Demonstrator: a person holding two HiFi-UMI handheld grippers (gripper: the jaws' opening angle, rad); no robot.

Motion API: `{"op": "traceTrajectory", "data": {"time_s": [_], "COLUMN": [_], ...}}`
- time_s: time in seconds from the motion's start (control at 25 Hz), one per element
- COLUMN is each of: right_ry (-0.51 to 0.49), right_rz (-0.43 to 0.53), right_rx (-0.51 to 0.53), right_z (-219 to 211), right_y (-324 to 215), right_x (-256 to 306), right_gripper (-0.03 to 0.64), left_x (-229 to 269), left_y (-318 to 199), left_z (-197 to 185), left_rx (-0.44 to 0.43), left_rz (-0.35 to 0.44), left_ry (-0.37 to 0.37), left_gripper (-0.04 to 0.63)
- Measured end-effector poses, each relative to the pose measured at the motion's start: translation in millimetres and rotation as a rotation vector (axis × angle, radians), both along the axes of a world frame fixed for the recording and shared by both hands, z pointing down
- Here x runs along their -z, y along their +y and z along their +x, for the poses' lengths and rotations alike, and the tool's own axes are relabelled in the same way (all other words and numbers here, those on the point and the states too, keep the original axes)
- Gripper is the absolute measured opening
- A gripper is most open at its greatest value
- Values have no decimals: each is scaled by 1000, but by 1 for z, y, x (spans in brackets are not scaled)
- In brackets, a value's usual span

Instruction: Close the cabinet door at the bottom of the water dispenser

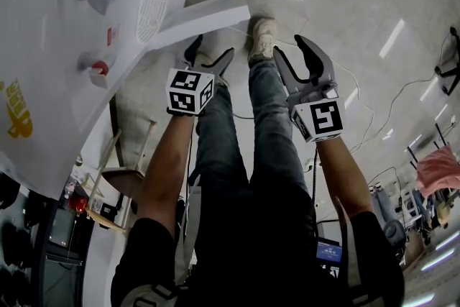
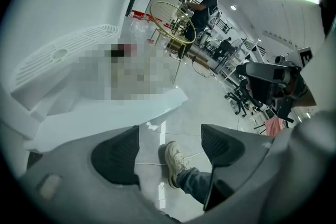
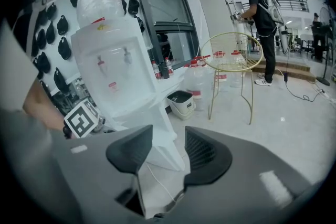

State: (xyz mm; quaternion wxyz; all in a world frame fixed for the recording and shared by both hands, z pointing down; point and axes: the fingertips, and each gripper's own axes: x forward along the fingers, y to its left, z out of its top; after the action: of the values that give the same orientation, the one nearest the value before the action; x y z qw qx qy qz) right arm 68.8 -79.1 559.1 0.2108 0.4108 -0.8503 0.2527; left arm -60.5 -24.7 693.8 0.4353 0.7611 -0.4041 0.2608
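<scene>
White water dispenser [image 1: 108, 25], cabinet door [image 1: 208, 13] ajar, swung out over floor [image 1: 345, 18]. L gripper [image 1: 212, 48] near door edge, jaws spread wide, empty. R gripper [image 1: 290, 48] jaws part-open, nothing betw.

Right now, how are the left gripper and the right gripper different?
The left gripper holds its jaws wider apart than the right gripper does. The left gripper hovers close to the open cabinet door; the right gripper is farther from it. Both are open and hold nothing.
</scene>
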Motion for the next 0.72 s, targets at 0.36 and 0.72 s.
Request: {"op": "traceTrajectory", "data": {"time_s": [0.36, 0.72], "right_ry": [-10, -17], "right_rz": [-7, -19], "right_rx": [44, 39], "right_z": [2, 9], "right_y": [-4, -21], "right_x": [-4, -4], "right_gripper": [184, 181], "left_x": [-4, -9], "left_y": [-12, -29], "left_z": [-4, -8], "left_rx": [62, 102], "left_rz": [-4, -10], "left_ry": [-12, -22], "left_gripper": [382, 382]}}
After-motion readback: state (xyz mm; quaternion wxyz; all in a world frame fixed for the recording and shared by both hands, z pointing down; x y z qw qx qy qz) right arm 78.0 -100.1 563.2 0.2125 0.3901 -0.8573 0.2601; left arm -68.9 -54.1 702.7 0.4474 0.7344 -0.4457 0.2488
